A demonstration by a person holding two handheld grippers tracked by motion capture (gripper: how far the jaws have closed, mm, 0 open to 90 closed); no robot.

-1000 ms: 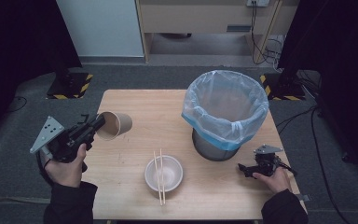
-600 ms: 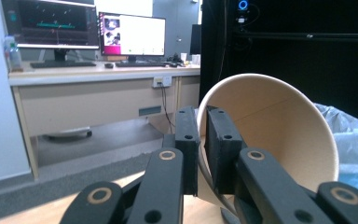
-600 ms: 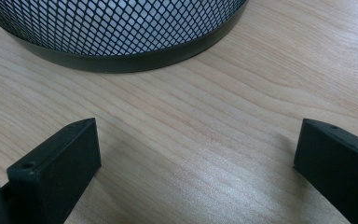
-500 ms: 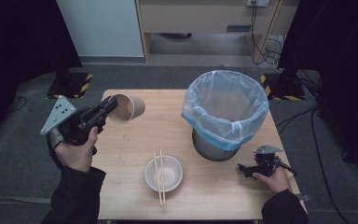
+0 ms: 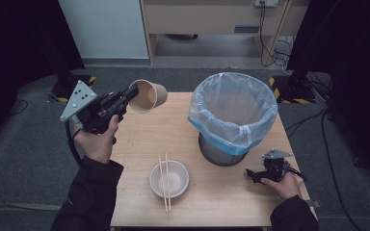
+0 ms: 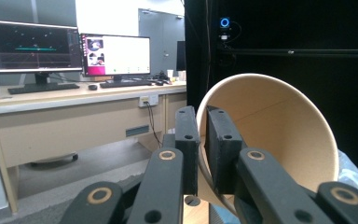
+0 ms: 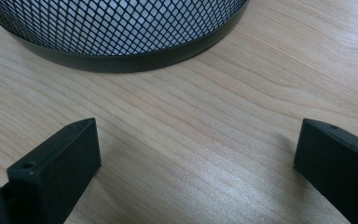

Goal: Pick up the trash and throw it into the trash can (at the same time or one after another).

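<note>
Left gripper view: jaws clenched on the rim of the tan paper cup [image 6: 270, 135], one jaw inside the wall, one outside; monitors and a desk [image 6: 74, 100] beyond. High view: left gripper [image 5: 125, 100] holds that cup [image 5: 147, 96] tipped on its side, lifted above the far left corner of the light wooden bench [image 5: 139, 139], mouth toward the jaws. Right gripper view: jaws released, wide apart, bare bench between them, black mesh waste bin [image 7: 121, 32] just ahead. High view: right gripper [image 5: 250, 175] rests on the bench beside that bin [image 5: 233, 115], which has a blue-edged clear plastic liner. Versus a second ago, the cup is higher and closer to the bin; right gripper unchanged. White round bowl [image 5: 169, 179] near the person looks empty, wooden chopsticks [image 5: 164, 183] across its rim.
</note>
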